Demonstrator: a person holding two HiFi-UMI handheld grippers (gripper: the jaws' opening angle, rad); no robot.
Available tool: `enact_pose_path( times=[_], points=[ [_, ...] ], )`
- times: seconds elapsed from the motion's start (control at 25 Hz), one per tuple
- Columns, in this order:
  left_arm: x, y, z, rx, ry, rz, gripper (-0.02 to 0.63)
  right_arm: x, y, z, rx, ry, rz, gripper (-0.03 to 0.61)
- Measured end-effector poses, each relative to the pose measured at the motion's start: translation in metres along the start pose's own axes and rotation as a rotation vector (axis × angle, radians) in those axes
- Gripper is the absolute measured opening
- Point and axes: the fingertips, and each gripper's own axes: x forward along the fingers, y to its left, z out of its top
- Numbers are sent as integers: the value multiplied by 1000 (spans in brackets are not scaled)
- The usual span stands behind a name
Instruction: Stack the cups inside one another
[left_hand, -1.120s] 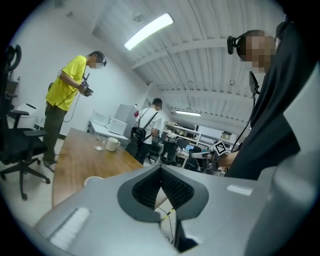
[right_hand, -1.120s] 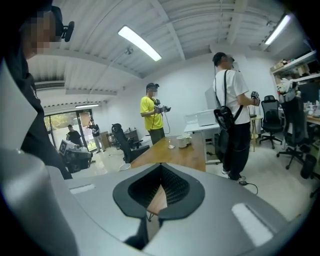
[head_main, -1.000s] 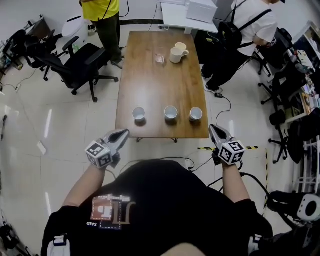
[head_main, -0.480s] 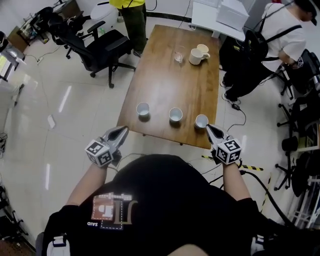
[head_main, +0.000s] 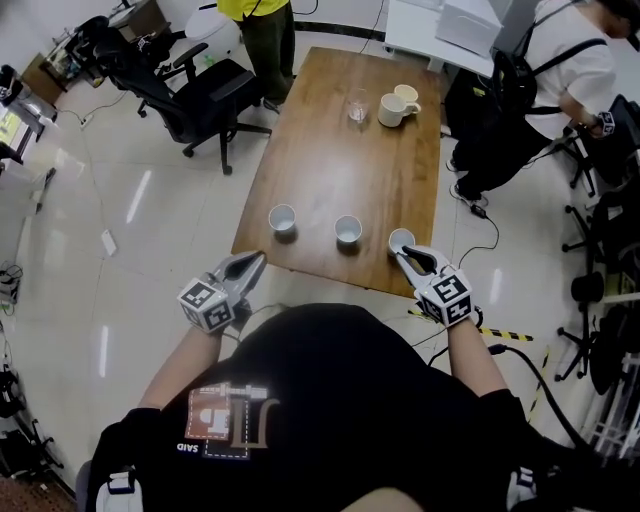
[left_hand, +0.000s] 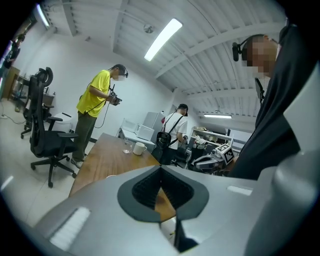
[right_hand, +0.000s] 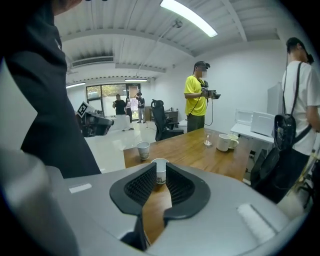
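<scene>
Three white paper cups stand upright in a row along the near edge of the wooden table (head_main: 340, 160), well apart from one another: the left cup (head_main: 282, 217), the middle cup (head_main: 347, 229) and the right cup (head_main: 400, 239). None sits inside another. The right gripper (head_main: 412, 257) is over the table's near right corner, angled downward, with its tips just short of the right cup. Its jaws have just been opening and now stand partly apart. The right gripper view shows a paper cup (right_hand: 160, 172) in line with the gap, just past the tips, while the ribbed pads (right_hand: 137, 186) press on nothing. Which cup of the row this is I cannot tell. Another cup (right_hand: 143, 150) stands farther off near the table's corner. The left gripper (head_main: 252, 262) is off the table's near left corner, above the pale floor (head_main: 150, 230), jaws closed together and empty. At the table's far end a white mug (head_main: 388, 108), a second pale cup (head_main: 405, 93) touching it and a clear glass (head_main: 357, 105) stand near one another. A black office chair (head_main: 205, 85) stands left of the table, beside a person in a yellow shirt (left_hand: 95, 95).
</scene>
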Motion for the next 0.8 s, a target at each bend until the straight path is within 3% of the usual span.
enact_pose_path(
  times=[0.16, 0.36, 0.56, 0.8],
  points=[
    [-2, 21, 9, 21, 9, -50, 3, 38, 26, 11, -116, 70, 9, 92],
    [-8, 47, 21, 35, 22, -89, 3, 103, 48, 6, -299, 236, 41, 130],
    [-27, 71, 18, 16, 39, -65, 2, 148, 53, -21, -456, 401, 43, 135],
    [-47, 85, 18, 2, 42, -18, 3, 174, 51, -46, -547, 513, 20, 135]
  ],
)
